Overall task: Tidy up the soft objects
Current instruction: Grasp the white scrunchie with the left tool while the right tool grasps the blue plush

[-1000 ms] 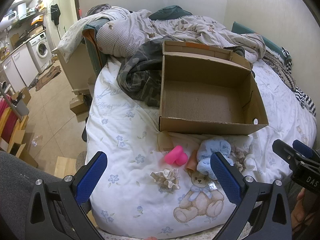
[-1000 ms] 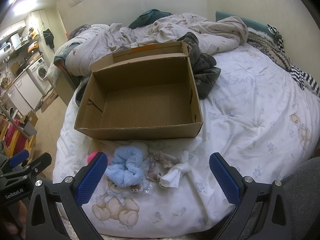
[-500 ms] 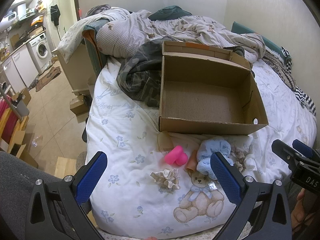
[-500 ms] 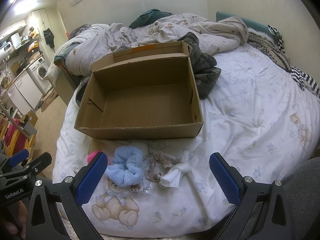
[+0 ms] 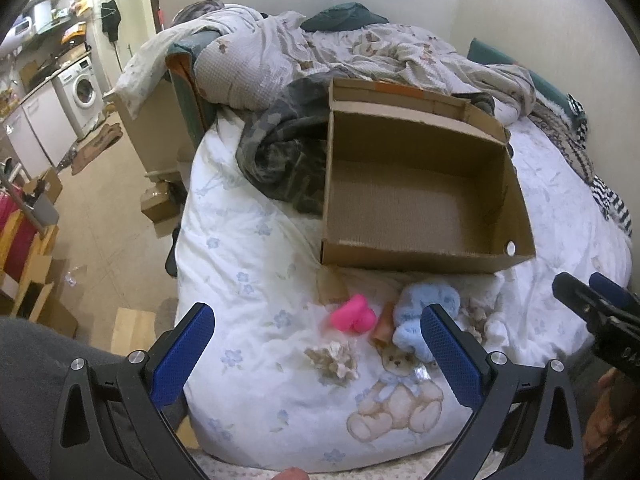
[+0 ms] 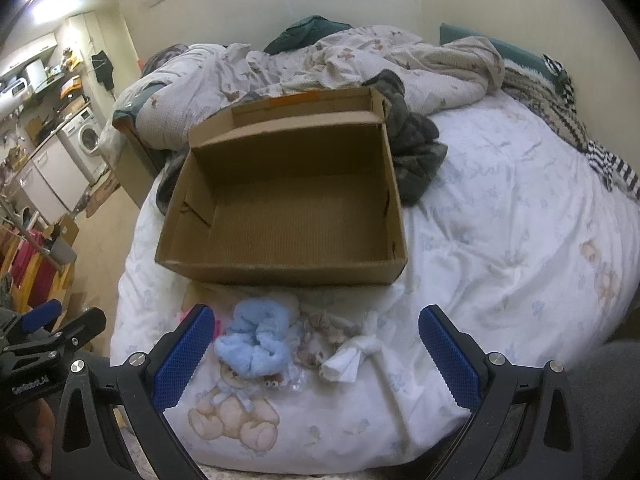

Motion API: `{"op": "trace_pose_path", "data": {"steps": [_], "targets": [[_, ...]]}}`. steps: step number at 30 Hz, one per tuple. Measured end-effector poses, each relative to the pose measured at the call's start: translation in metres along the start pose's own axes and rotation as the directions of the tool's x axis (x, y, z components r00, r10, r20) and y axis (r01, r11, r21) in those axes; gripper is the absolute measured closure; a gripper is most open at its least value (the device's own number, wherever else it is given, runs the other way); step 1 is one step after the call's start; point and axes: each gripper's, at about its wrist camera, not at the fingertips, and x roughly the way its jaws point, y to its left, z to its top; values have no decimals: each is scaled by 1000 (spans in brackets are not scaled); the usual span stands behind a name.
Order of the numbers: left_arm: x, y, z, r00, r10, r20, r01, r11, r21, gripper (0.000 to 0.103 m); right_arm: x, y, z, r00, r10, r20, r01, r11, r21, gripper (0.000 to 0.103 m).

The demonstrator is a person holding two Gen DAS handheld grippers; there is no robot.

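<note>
- Left gripper [image 6: 52,328] body carried pale lettering, blurred, roughly "GenRobot.AI", seen from the right wrist.
- Right gripper [image 5: 600,312] body showed partial letters "DA", rest cut off.
- Bed cover [image 6: 500,216] bore faint script, illegible.

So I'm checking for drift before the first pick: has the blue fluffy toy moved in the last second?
No. In the right wrist view the blue fluffy toy lies where it did, just in front of the cardboard box, beside the white knotted cloth.

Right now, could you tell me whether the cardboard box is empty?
Empty: the cardboard box shows only bare corrugated floor; the soft items lie outside on the bed.
</note>
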Motion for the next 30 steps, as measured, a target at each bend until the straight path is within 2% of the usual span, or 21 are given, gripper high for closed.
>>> {"op": "trace_pose_path", "data": {"steps": [4,7,9,11,12,14,16,18,19,21,23,24,25,26,27,28,29,30], "targets": [[11,3,11,999,23,-40,-23,1000,5,0,-4,-3,17,1000,1,16,-1,1000,-3,0],[28,7,14,994,8,-109,-9,1000,-2,0,-3,-4,27,999,25,20,-25,1000,-7,0],[44,10,11,984,0,-176,-2,1000,-14,0,3,-4,31,999,40,5,-39,999,-14,0],[65,12,5,965,-18,-260,10,999,-30,0,10,-7,34,998,64,-16,-65,998,-6,0],[80,13,0,949,-27,-315,14,999,-42,0,14,-8,34,997,75,-27,-75,997,2,0],[99,15,-9,928,-42,-369,19,998,-67,2,24,-12,33,994,101,-51,-100,995,22,0],[120,17,-18,907,-43,-418,2,995,-98,12,33,-15,31,990,112,-80,-109,993,41,0],[138,16,-27,886,-54,-460,2,994,-113,15,45,-18,28,981,149,-121,-142,988,62,0],[144,13,-28,882,-59,-468,6,994,-113,19,52,-19,25,974,172,-144,-163,984,75,0],[154,10,-33,873,-58,-485,2,993,-114,22,66,-21,20,956,212,-200,-195,975,104,0],[164,7,-38,863,-61,-502,-1,993,-122,26,84,-17,15,927,257,-272,-231,965,126,0],[169,6,-42,857,-59,-512,-3,993,-119,36,91,-15,12,918,266,-295,-236,963,133,0],[173,5,-43,854,-56,-517,-7,993,-119,46,99,-13,11,909,275,-314,-242,960,141,5],[177,4,-47,848,-61,-527,-8,992,-127,51,108,-11,9,896,289,-338,-250,956,155,10],[181,3,-50,842,-77,-534,2,990,-139,59,117,-9,8,881,305,-362,-257,950,175,19],[183,2,-52,839,-94,-536,17,989,-148,65,125,-7,7,869,316,-381,-261,946,191,21],[184,1,-54,842,-96,-532,22,989,-143,68,134,-4,5,860,322,-397,-262,944,199,21],[185,-1,-55,845,-96,-526,26,990,-139,76,142,0,2,856,314,-410,-256,948,191,21]]}}
